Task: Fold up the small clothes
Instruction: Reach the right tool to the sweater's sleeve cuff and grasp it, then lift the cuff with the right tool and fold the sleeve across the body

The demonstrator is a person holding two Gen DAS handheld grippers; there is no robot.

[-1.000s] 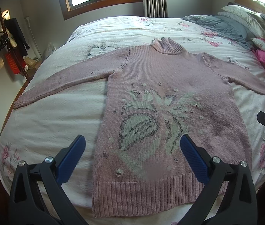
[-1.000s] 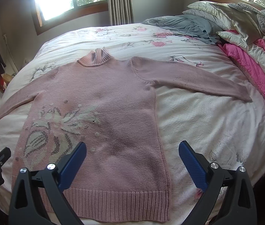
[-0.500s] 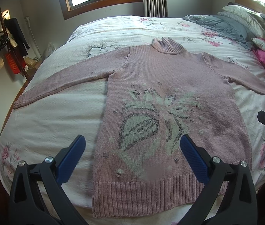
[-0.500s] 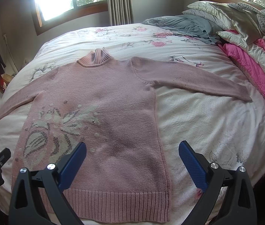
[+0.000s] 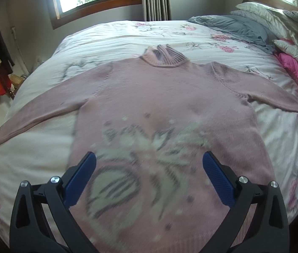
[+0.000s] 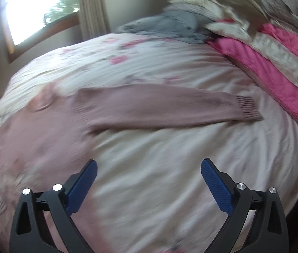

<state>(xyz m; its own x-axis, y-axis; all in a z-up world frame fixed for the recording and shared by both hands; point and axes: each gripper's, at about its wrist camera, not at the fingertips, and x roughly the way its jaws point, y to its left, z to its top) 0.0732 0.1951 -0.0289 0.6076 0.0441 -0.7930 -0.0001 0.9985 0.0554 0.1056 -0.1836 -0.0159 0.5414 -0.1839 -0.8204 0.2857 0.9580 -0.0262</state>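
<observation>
White floral bedding [image 5: 33,160] covers the bed, and a pink knitted sweater [image 5: 159,97] lies flat on it, front up, with both sleeves spread out. Its right sleeve [image 6: 170,105] reaches toward a pink quilt [image 6: 275,67]. Above the sweater's patterned front, the left gripper [image 5: 149,168] has its 2 blue fingers wide apart and empty. Beside the sweater body, the right gripper [image 6: 148,175] is over bare bedding, also spread apart.

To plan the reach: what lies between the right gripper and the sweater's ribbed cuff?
Only bare white bedspread in the right wrist view, between right gripper and pink knitted sweater.
</observation>
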